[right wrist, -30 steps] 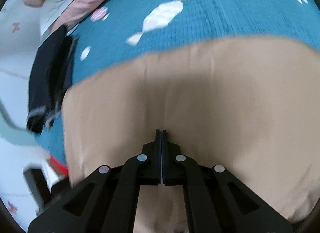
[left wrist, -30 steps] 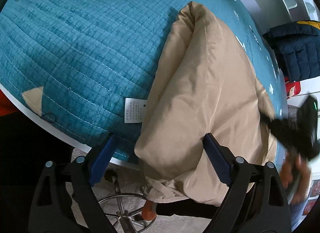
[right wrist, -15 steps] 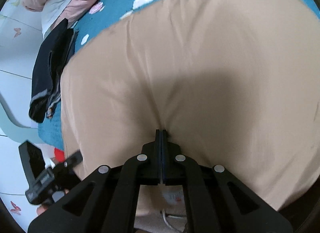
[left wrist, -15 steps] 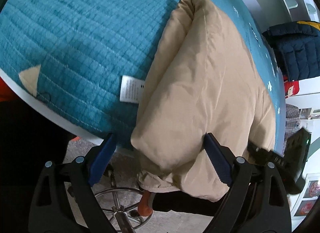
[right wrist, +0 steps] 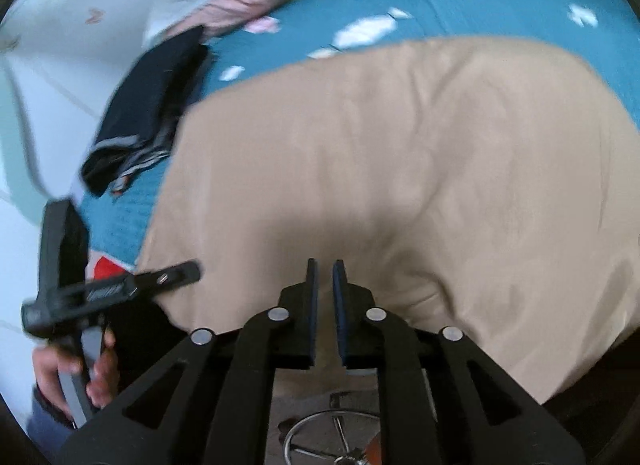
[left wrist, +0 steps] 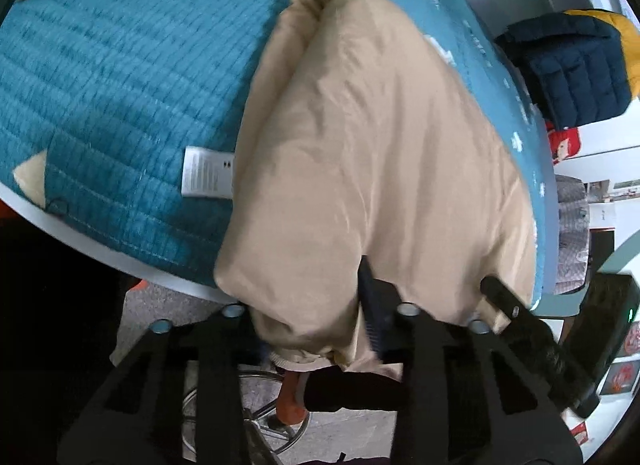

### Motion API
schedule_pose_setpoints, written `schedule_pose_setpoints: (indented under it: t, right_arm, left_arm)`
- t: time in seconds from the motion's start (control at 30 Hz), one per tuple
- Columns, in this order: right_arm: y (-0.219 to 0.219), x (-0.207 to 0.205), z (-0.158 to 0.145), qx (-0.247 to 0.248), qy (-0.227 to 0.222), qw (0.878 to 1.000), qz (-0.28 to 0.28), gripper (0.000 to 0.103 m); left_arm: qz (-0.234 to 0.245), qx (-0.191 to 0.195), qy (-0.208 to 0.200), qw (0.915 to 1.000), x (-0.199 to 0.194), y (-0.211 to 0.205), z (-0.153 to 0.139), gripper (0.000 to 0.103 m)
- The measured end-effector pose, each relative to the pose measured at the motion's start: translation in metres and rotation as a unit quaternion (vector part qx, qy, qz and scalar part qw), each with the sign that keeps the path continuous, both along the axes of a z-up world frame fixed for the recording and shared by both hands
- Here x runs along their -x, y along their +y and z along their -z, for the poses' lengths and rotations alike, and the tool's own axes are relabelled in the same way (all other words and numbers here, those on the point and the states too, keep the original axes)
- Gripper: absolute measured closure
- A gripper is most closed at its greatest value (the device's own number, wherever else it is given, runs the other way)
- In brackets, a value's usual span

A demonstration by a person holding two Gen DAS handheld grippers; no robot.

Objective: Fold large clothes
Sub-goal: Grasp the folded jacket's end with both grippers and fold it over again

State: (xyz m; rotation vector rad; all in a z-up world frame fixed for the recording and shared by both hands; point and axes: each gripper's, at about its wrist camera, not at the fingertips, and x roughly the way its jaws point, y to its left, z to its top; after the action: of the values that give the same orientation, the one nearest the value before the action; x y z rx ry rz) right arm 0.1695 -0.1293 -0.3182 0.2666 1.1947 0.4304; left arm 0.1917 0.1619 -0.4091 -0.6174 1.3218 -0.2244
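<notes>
At the near edge of the teal quilted cover [left wrist: 120, 77]: one tan padded garment [left wrist: 380, 153], folded lengthwise, its lower end hanging past the edge.

Left gripper [left wrist: 312, 325]: jaws partly closed around the bulky hem; whether they truly bite it, you cannot tell.

Right gripper [right wrist: 323, 297]: jaws parted by a narrow slit, nothing visibly between them, tips just above the fabric.

Risks: slick, puffy cloth may slide off under its hanging weight; a shallow pinch takes only the top layer; your two tools stand near enough to collide.
</notes>
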Motion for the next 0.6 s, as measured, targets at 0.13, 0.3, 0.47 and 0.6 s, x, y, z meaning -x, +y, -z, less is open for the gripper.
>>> schedule_pose_setpoints:
  t: [0.13,0.3,0.47,0.6]
  right_arm:
    - [0.025,0.025,-0.019,-0.004,-0.057,0.998,-0.04,0.063]
    - [0.06,0.044,-0.037,0.01,-0.124,0.986,-0.107,0.044]
    - [0.092,0.037,-0.031,0.052,-0.159,0.976,-0.142,0.038]
    - [0.11,0.028,-0.024,0.093,-0.196,0.964,-0.153,0.038]
  left_arm:
    - [0.003,0.024,-0.029,0.9993,-0.003,0.002,-0.023,0.079]
    - [0.018,0.045,-0.051,0.9975,-0.01,0.001,-0.05,0.079]
    - [0.026,0.073,-0.047,0.9959,-0.021,-0.009,-0.064,0.079]
    - [0.03,0.078,-0.041,0.9957,-0.03,-0.018,-0.067,0.079]
